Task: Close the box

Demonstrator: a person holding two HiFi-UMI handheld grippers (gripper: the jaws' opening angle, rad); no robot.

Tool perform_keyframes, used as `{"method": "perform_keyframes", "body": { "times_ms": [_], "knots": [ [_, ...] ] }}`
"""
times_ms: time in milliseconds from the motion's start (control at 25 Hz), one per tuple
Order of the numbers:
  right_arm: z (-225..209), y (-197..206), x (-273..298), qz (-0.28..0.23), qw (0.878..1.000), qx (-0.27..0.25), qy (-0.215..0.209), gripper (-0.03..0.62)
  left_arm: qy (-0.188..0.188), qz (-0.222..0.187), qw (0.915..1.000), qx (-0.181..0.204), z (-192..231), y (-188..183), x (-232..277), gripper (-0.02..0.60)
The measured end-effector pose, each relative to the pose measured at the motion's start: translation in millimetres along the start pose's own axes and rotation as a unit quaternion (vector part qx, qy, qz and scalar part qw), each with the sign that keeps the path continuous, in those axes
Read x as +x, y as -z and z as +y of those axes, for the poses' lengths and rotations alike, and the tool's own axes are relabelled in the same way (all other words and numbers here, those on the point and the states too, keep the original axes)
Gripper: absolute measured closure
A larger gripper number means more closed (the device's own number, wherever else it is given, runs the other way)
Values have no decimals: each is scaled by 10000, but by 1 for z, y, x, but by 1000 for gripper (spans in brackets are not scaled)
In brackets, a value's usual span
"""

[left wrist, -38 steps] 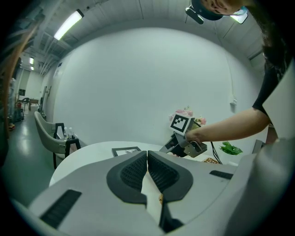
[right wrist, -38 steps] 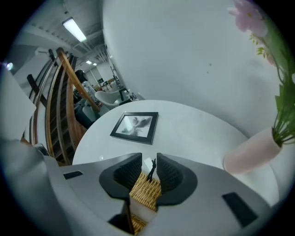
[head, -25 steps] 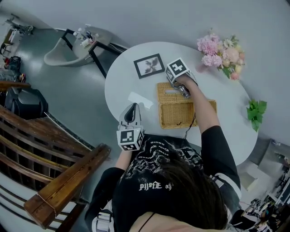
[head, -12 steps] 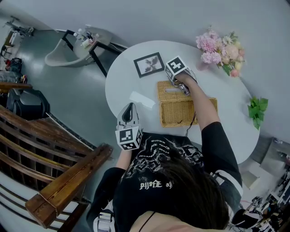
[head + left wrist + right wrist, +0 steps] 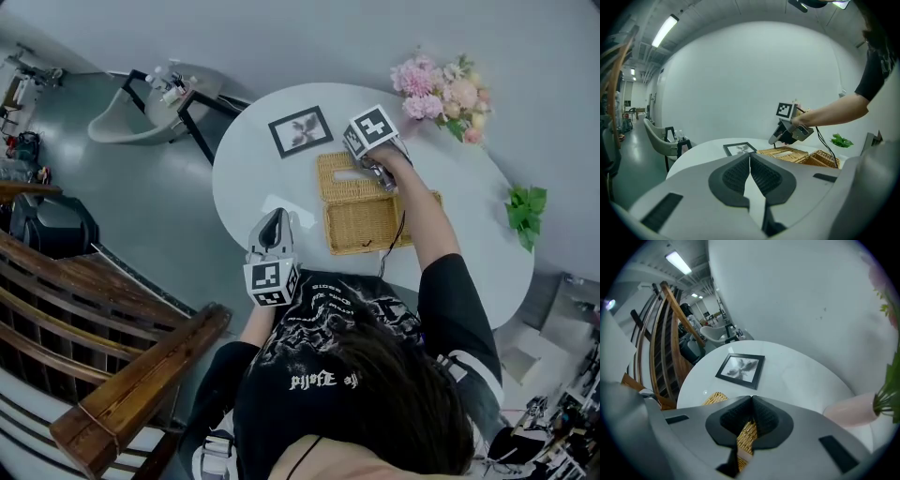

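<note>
— What has changed since the earlier frame?
— The right gripper [image 5: 751,399]: its jaws have just been closed on the wicker lid [image 5: 336,187], which was only loosely straddled before.
— And the table [image 5: 253,178]?
— The box [image 5: 361,227] is set at its centre, long axis left-right, mouth upward, lid laid open toward the top of the frame. The left gripper [image 5: 276,217] is held closed and empty, lower left.

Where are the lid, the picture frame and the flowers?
lid [image 5: 337,184]: head view, on the left part of its wicker top.
picture frame [image 5: 301,130]: head view, on the middle of the picture.
flowers [image 5: 417,81]: head view, on a pink bloom at the bunch's left.
</note>
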State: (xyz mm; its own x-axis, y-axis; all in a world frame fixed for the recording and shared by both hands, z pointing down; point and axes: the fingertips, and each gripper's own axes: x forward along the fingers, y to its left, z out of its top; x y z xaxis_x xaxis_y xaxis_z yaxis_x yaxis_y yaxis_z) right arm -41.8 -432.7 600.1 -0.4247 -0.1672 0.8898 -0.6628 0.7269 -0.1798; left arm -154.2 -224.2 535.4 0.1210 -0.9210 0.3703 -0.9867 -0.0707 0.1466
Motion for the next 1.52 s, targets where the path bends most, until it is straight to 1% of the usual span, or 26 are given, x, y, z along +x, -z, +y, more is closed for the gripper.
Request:
{"method": "perform_keyframes", "body": {
  "times_ms": [120,280,400,560,760,920,1160,1520],
  "knots": [
    [8,-8,-23,-357,9993,-45,54,559,108,-81,9999,-7,-6,-1,-3,557],
    [14,-7,-49,-591,9981,-22,195,559,240,-160,9996,-6,-13,-2,-8,557],
    [20,-9,-68,-867,9959,-23,273,559,359,-202,9991,23,-19,-4,-10,557],
    [29,-8,-91,-1169,9922,-7,425,559,579,-194,9981,44,-27,-2,-11,557],
    [38,1,-108,-1348,9892,-52,577,559,848,-177,9962,90,-38,3,-17,557],
    [51,2,-130,-1705,9830,-24,677,559,1002,-176,9947,132,-42,6,-25,557],
    [68,16,-156,-2124,9741,-58,772,559,1195,-162,9926,155,-49,11,-31,557],
    [92,52,-187,-2494,9647,17,844,559,1390,-229,9898,199,-57,7,-38,557]
  ]
}}
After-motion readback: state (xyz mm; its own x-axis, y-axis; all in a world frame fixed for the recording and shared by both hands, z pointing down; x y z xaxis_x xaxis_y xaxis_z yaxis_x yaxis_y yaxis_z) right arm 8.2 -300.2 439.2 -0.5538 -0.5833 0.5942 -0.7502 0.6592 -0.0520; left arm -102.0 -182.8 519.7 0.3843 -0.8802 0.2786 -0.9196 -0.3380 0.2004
